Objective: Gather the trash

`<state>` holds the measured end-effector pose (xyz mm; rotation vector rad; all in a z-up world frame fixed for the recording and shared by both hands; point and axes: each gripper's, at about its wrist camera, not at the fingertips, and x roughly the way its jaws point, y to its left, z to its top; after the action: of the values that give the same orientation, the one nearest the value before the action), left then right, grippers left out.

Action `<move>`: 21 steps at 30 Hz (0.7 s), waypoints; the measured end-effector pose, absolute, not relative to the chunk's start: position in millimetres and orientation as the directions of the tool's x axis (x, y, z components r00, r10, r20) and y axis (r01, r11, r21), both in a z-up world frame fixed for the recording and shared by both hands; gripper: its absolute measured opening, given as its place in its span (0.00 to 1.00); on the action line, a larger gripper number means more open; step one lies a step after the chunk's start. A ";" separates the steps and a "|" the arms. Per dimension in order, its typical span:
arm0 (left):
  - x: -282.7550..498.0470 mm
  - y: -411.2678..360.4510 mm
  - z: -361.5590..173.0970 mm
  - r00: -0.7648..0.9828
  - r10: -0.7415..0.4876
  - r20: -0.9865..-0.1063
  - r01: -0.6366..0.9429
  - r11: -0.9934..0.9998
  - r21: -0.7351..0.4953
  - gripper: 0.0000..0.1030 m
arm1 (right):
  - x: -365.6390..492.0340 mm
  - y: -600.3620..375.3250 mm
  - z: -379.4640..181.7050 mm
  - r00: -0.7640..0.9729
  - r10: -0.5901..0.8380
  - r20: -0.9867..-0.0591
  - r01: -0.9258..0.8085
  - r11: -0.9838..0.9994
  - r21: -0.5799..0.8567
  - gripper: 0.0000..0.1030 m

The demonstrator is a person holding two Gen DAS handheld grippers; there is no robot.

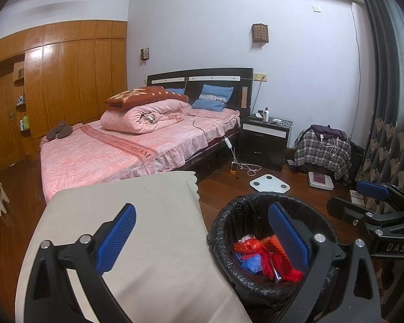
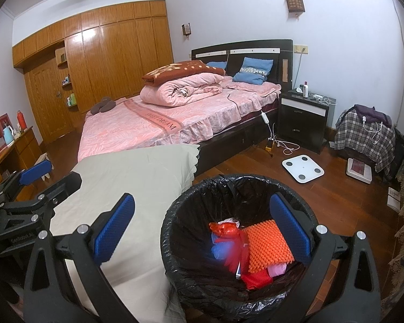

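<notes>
A round bin with a black liner (image 1: 223, 223) (image 2: 175, 210) stands on the wood floor beside a cloth-covered table. Inside lie an orange bumpy foam piece (image 2: 266, 247) (image 1: 277, 242), a red plastic bag (image 2: 223, 228) (image 1: 247, 246), blue plastic (image 2: 220, 250) and red scraps (image 2: 256, 280). My left gripper (image 1: 202, 238) is open and empty, over the table edge and the bin. My right gripper (image 2: 202, 228) is open and empty above the bin. The right gripper also shows in the left wrist view (image 1: 374, 202), and the left gripper in the right wrist view (image 2: 35, 180).
The beige tablecloth (image 1: 137, 204) (image 2: 137, 177) covers the table at the left. A pink bed (image 1: 137, 148) stands behind. A white scale (image 2: 303, 168), cables, a black nightstand (image 2: 304, 118), a plaid-covered chair (image 2: 363, 134) and curtains (image 1: 385, 107) are to the right.
</notes>
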<state>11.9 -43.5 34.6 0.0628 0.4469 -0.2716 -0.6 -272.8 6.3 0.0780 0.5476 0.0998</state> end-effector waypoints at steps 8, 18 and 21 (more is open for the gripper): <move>12.1 -43.1 34.9 0.866 -0.246 -0.435 0.273 0.962 0.000 0.94 | -0.9 -271.6 6.1 0.848 0.116 -0.517 -0.074 0.992 0.101 0.95; 12.2 -44.1 35.1 0.866 -0.246 -0.436 0.274 0.962 0.001 0.94 | -2.0 -267.5 5.2 0.847 0.116 -0.519 -0.074 0.992 0.101 0.95; 12.5 -41.4 32.3 0.864 -0.244 -0.441 0.273 0.962 0.002 0.94 | -1.9 -267.7 5.4 0.846 0.117 -0.520 -0.074 0.992 0.103 0.95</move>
<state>12.5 -41.4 32.3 0.0649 0.4533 -0.2708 -1.9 -267.7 5.4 0.0799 0.5528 0.1006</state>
